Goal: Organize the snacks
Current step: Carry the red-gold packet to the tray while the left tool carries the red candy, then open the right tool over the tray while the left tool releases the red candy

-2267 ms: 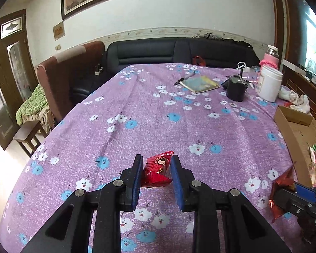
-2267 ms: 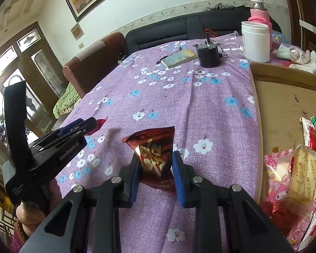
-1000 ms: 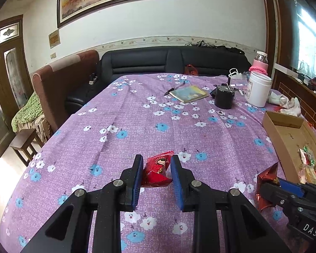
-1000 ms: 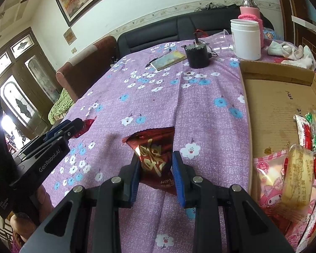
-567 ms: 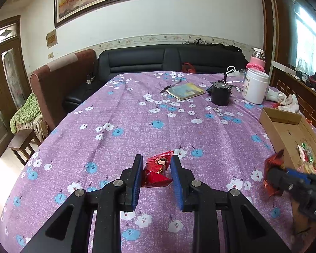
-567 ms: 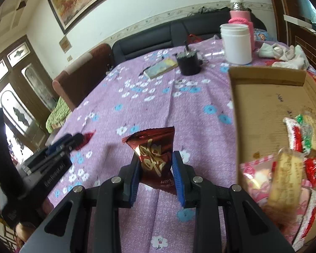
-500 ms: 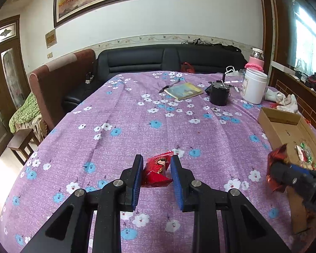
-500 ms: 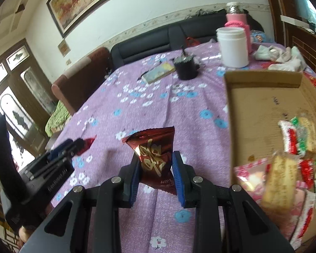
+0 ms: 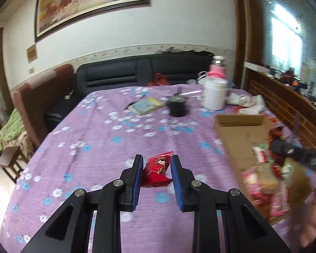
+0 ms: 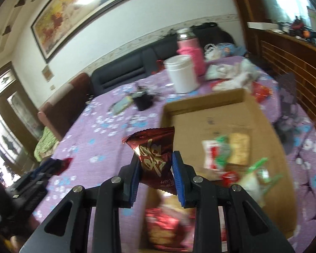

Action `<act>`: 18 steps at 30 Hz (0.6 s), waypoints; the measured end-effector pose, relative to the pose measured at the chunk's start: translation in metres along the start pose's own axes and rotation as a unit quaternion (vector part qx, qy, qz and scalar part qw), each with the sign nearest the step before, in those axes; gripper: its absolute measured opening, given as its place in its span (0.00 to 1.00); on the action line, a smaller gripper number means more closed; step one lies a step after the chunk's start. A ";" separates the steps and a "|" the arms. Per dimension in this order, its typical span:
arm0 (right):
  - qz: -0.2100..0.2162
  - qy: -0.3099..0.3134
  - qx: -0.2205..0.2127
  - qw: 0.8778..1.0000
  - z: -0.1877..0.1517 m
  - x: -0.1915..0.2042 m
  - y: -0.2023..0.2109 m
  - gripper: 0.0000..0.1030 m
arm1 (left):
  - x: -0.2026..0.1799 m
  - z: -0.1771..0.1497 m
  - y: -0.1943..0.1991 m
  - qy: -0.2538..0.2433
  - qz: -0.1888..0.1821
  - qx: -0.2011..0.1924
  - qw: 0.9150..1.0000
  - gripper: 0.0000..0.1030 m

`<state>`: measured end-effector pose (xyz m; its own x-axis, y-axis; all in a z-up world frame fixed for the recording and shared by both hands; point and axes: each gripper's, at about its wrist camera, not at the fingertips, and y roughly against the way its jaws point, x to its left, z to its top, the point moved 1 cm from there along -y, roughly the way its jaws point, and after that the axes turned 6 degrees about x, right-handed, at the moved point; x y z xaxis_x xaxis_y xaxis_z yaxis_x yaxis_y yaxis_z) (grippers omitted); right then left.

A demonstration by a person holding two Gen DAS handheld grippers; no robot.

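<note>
Carried over the snack-filled cardboard box, right hand-held gripper clamps a maroon packet; left hand-held gripper clamps a red packet.

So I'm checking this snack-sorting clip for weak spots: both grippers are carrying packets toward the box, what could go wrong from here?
The right gripper holds the dark red packet by its lower part only, so it could slip out short of the cardboard box. The near end of the box is already piled with snacks, so a drop there may slide over the rim. The left gripper with its small red packet heads the same way; the two could collide.
</note>
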<state>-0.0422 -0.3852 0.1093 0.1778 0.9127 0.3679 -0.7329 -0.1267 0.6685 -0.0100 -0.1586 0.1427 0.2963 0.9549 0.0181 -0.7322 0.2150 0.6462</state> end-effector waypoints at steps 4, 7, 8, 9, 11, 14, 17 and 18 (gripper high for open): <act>-0.022 -0.029 -0.005 0.999 0.001 -0.032 0.002 0.27 | -0.044 0.006 0.001 -0.013 -0.047 0.010 0.999 0.27; -0.026 -0.050 -0.008 0.998 0.003 -0.048 0.003 0.27 | -0.081 0.006 -0.002 -0.025 -0.082 0.027 0.996 0.27; -0.029 -0.057 -0.008 0.998 0.002 -0.054 0.004 0.27 | -0.093 0.005 -0.003 -0.031 -0.089 0.029 0.995 0.27; -0.034 -0.062 -0.007 0.997 0.002 -0.059 0.003 0.27 | -0.107 0.003 -0.005 -0.043 -0.096 0.032 0.994 0.27; -0.051 -0.072 0.001 0.996 0.000 -0.065 -0.001 0.27 | -0.131 -0.004 -0.009 -0.066 -0.105 0.039 0.992 0.26; -0.070 -0.095 0.019 0.993 -0.002 -0.077 -0.009 0.27 | -0.156 -0.014 -0.017 -0.094 -0.110 0.046 0.988 0.26; -0.075 -0.104 0.026 0.991 -0.003 -0.085 -0.014 0.27 | -0.172 -0.025 -0.025 -0.117 -0.105 0.045 0.987 0.26; -0.081 -0.102 0.027 0.991 -0.003 -0.086 -0.015 0.27 | -0.176 -0.028 -0.029 -0.125 -0.100 0.045 0.986 0.26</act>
<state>-0.0483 -0.4612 0.0657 0.4234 0.8263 0.3714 -0.6480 -0.0102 0.7616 -0.0581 -0.3272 0.0988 0.5795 0.8125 0.0633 -0.5896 0.3644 0.7209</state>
